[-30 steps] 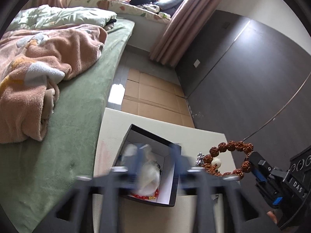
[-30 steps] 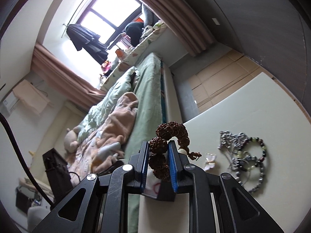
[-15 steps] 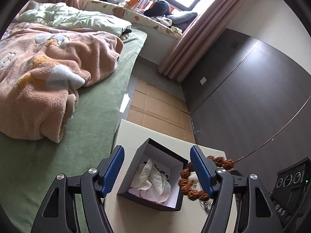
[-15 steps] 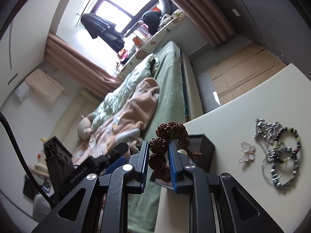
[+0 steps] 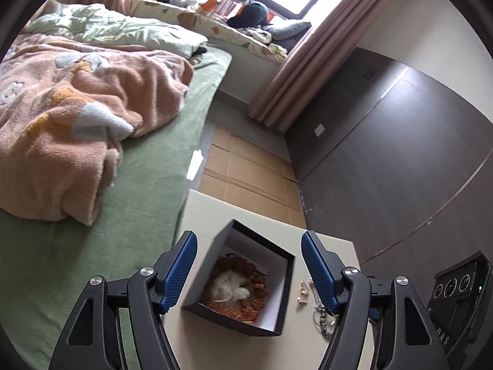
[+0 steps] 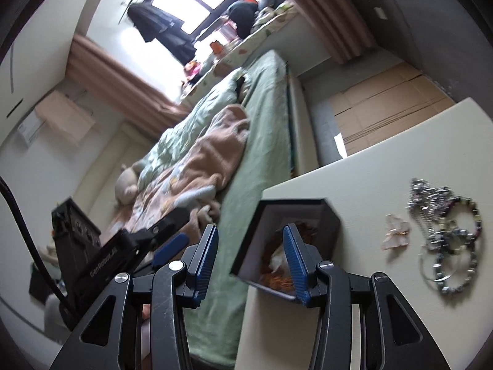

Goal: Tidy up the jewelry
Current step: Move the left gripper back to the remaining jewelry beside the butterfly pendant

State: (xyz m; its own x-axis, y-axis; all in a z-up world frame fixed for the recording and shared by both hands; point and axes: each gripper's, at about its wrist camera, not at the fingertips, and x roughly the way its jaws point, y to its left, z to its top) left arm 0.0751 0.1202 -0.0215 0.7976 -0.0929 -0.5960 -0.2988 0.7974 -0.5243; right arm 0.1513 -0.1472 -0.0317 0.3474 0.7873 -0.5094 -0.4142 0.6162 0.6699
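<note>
A black open box (image 5: 285,296) (image 6: 331,219) with a white lining stands on the cream table (image 5: 209,212) (image 6: 385,172). Inside it lies a brown bead bracelet (image 5: 246,273) (image 6: 305,226) around white stuffing, over orange-red beads. My left gripper (image 5: 249,262) stands open, its blue pads on either side of the box and clear of it. My right gripper (image 6: 249,246) hangs above the box's near-left corner; its jaws are opening with nothing between them. A butterfly clip (image 6: 396,234) and a heap of silver chains and bead bracelets (image 6: 446,234) (image 5: 320,305) lie on the table to the right of the box.
A bed (image 5: 61,246) with a peach blanket (image 5: 61,117) borders the table's left side. Cardboard sheets (image 5: 246,169) cover the floor beyond the table. A dark wall panel (image 5: 400,154) stands on the right. The other hand's device body (image 5: 459,289) (image 6: 80,240) shows in each view.
The right gripper has opened and let go of the brown bead bracelet, which now lies in the box. The left gripper stays open around the box.
</note>
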